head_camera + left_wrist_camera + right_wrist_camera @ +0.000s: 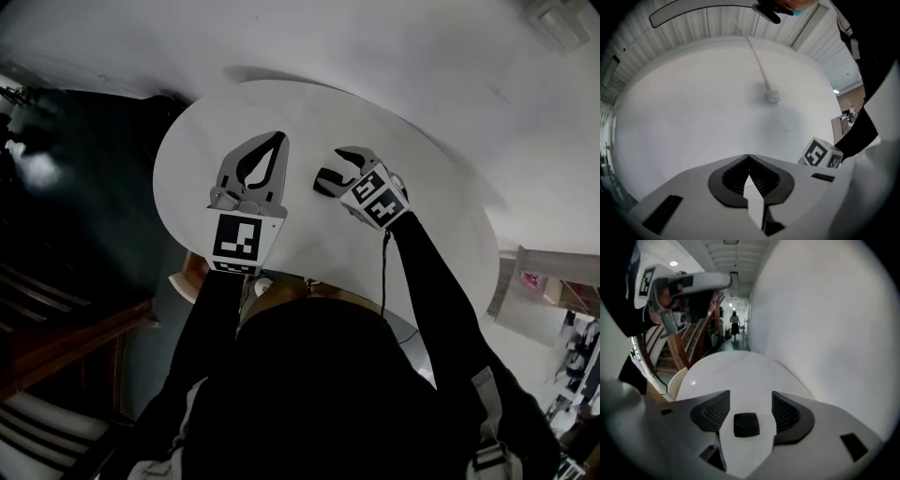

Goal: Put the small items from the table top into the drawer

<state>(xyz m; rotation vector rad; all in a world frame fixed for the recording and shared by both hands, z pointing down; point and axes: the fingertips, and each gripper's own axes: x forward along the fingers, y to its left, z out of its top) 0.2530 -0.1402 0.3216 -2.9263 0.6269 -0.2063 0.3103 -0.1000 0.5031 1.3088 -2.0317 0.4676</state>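
Observation:
A small black square item [746, 424] lies on the round white table [309, 112]. My right gripper [750, 404] is tilted down over it, open, with the item between the two pads and touching neither. In the head view the right gripper [333, 172] is at the table's middle, and a dark spot at its tips may be the item. My left gripper [278, 139] is beside it on the left, held nearly level over the table. Its jaws meet at the tips with nothing between them, as the left gripper view [749, 158] shows.
A white wall [693, 103] curves close behind the table, with a cable [759, 65] running down it to a small white plug [773, 97]. A wooden staircase [670, 357] and a dark floor lie to the left. A person [735, 324] walks in the corridor far off.

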